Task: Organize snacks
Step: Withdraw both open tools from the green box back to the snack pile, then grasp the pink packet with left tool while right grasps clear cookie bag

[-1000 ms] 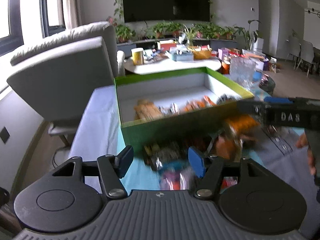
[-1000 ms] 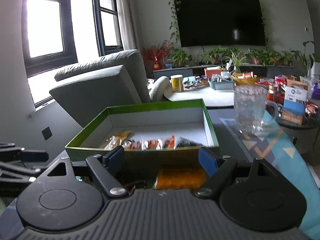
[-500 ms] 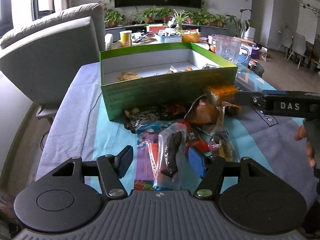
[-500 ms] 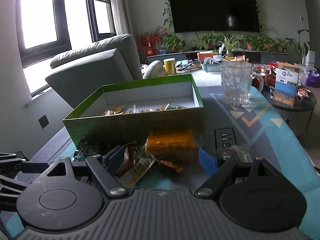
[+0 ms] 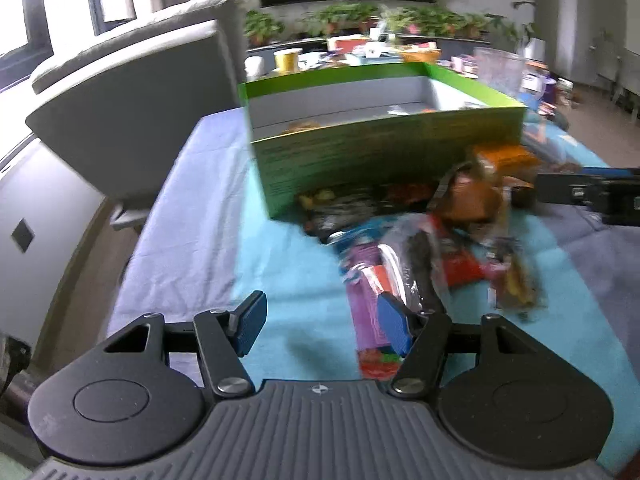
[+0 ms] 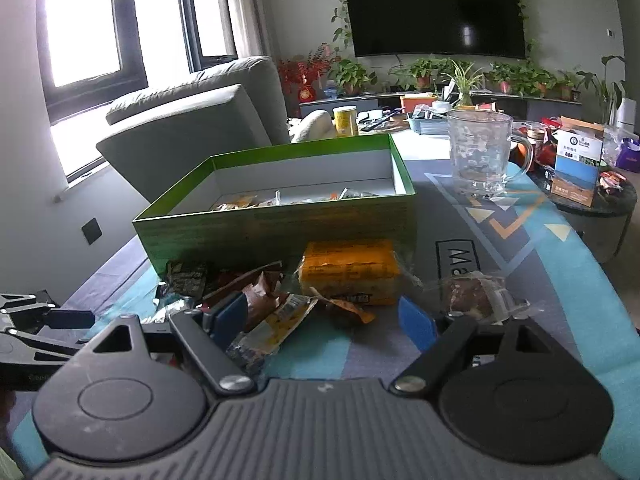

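Two grippers over a cloth-covered table (image 6: pixel 560 280). The left gripper (image 5: pixel 318 322) has its jaws spread with nothing between the blue pads; the right gripper (image 6: pixel 322 314) is likewise spread and grasps nothing.

One green box (image 6: pixel 280 226) stands on the table, open at the top, with several wrapped snacks lying along its near inner wall; their number cannot be made out over the rim.

Loose snacks lie in a heap on the cloth just in front of the box. Those that can be told apart: one orange packet (image 6: pixel 348 272) touching the box's front wall; one brown wrapper (image 6: pixel 260 292) beside it; one clear-wrapped dark cake (image 6: pixel 476 296) apart to the right; one yellow-and-clear wrapper (image 6: pixel 272 328) between the right gripper's fingers but not touched by them; one purple packet (image 5: pixel 366 280); one clear packet with a dark stick (image 5: pixel 420 280); one red packet (image 5: pixel 460 268). The left view is motion-blurred, so the rest of the heap cannot be counted.

One glass mug (image 6: pixel 480 156) stands behind and to the right of the box.
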Tool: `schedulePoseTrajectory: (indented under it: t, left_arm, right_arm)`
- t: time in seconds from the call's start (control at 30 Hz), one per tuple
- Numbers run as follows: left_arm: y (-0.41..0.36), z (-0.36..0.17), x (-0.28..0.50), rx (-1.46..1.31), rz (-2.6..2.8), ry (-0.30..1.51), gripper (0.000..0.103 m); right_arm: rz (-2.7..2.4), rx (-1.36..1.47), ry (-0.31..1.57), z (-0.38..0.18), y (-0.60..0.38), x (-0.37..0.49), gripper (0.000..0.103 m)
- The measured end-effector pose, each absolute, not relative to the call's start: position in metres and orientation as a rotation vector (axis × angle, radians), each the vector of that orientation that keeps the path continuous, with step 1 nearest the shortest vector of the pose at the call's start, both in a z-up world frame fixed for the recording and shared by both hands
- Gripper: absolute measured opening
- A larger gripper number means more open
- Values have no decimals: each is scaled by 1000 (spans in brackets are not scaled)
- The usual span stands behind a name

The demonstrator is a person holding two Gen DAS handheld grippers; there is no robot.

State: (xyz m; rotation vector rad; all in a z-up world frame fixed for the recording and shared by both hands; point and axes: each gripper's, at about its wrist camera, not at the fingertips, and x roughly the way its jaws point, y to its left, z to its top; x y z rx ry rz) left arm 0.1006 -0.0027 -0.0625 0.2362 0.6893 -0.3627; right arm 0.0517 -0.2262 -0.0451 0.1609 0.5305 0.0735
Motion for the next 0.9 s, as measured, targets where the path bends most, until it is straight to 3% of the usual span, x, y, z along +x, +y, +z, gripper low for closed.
schedulePoseTrajectory:
  t: [0.37,0.43,0.6,0.7,0.8,0.9]
  left_arm:
    - [-26,-63,100,194,-404,722,59]
    - [-25,-67,102,173,-384,741,64]
    - [-25,-68,106,142,-364,758,64]
    - [-19,-68,108,91,-367,763,58]
    - [-19,-69,111,120,-363,728,42]
    - [-21,-69,116,219,-343,686,39]
  right_arm:
    - [70,174,582,-56,-230,47,71]
    - [69,177,584,-57,-231,46,71]
    - [66,193,594,-59,-234,45,71]
    - [83,196,599,-60,-234,42,71]
    - [137,179,595,-60,-230,34,71]
    - [204,172,606,-62,-224,26,71]
